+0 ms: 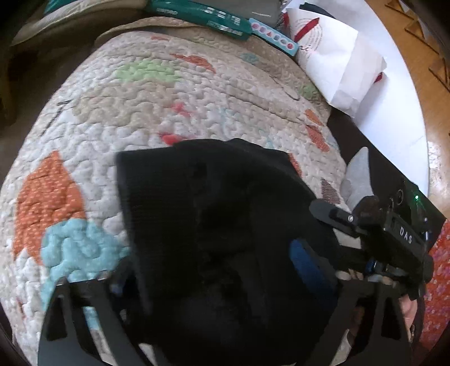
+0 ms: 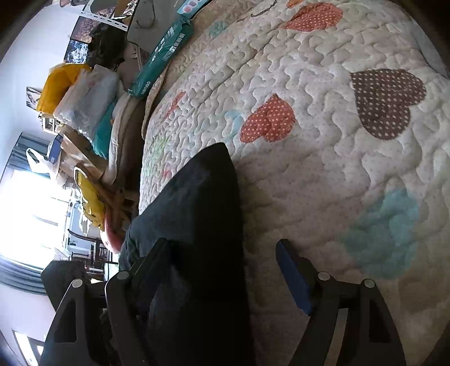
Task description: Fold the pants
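The black pants (image 1: 213, 225) lie folded in a compact bundle on a quilted bedspread (image 1: 140, 112) with coloured patches. My left gripper (image 1: 208, 264) is over the bundle with its fingers spread wide on either side of it; the blue pad (image 1: 306, 261) of the right finger shows, the left finger is mostly hidden by cloth. My right gripper appears in the left wrist view (image 1: 365, 219) at the bundle's right side. In the right wrist view the pants (image 2: 197, 225) lie between the open fingers of my right gripper (image 2: 222, 259), with the blue pad (image 2: 295, 276) apart from the cloth.
Green boxes (image 1: 202, 17) and a white paper bag (image 1: 337, 64) lie at the quilt's far edge. Yellow and white bags (image 2: 76, 90) and clutter stand beside the bed, with a bright window (image 2: 28, 211) behind. A wooden floor (image 1: 422, 56) is at the right.
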Demonstrator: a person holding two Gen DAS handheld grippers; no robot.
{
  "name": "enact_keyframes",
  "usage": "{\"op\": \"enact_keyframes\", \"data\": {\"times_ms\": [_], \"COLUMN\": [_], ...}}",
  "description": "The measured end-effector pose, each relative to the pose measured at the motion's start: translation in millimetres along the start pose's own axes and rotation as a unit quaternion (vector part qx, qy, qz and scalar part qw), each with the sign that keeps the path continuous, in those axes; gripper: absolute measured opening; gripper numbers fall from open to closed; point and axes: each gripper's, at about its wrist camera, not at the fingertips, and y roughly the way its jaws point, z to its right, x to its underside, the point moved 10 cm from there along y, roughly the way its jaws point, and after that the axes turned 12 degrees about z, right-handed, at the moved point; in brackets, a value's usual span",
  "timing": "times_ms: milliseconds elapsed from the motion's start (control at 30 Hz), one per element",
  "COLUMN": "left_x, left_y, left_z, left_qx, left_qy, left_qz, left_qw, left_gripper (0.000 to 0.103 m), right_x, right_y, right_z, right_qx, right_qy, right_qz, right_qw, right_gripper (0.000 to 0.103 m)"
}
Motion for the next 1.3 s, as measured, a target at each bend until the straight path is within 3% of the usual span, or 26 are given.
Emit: {"op": "enact_keyframes", "data": {"times_ms": [100,167,333,467,633,800,967,1033,1100,1167,1300], "left_x": [0.2,-0.3,-8.8,-31.1,-61.9,-93.3,-99.8,-95.1,-86.0,-75.0,-59.8], "left_y": [-7.2,-10.3,-20.6,-21.4,7.2,54.1,90.9,97.8,98.8,97.7,82.7], "left_z": [-10.7,-14.0,4.7,30.6,35.3,49.5,66.8,67.2,64.6,59.9,51.8], "left_qx": [-0.02,-0.016,0.002,0.01,0.026,0.007,-0.022,-0.031,-0.028,-0.03,-0.028], "left_qy": [0.01,0.002,0.01,0.027,-0.029,-0.023,0.025,0.035,0.033,0.024,0.011], "left_qz": [0.005,0.004,0.009,0.024,0.018,0.008,-0.007,-0.013,-0.015,-0.023,-0.025], "left_qw": [0.9997,0.9999,0.9999,0.9993,0.9991,0.9997,0.9994,0.9988,0.999,0.999,0.9992], "left_gripper": [0.053,0.045,0.023,0.022,0.022,0.022,0.024,0.043,0.053,0.054,0.062], "right_x": [3.6,16.8,17.6,4.2,-35.3,-78.3,-106.9,-107.5,-109.1,-113.0,-115.3], "right_y": [6.3,8.5,-6.6,-21.5,-27.2,-11.5,1.1,5.4,6.1,0.9,-6.9], "right_z": [-8.6,-23.1,-57.3,-86.9,-91.8,-55.6,-8.7,6.6,23.2,34.6,36.8], "right_qx": [-0.002,-0.018,-0.001,-0.006,0.009,0.033,0.055,0.057,0.089,0.118,0.117], "right_qy": [-0.019,-0.045,-0.139,-0.181,-0.197,-0.15,-0.101,-0.087,-0.087,-0.086,-0.072], "right_qz": [-0.007,-0.031,-0.017,-0.005,0.015,0.026,0.036,0.026,0.029,0.047,0.054], "right_qw": [1.0,0.998,0.99,0.983,0.98,0.988,0.993,0.994,0.992,0.988,0.989], "right_gripper": [0.081,0.053,0.038,0.036,0.034,0.034,0.034,0.039,0.049,0.063,0.067]}}
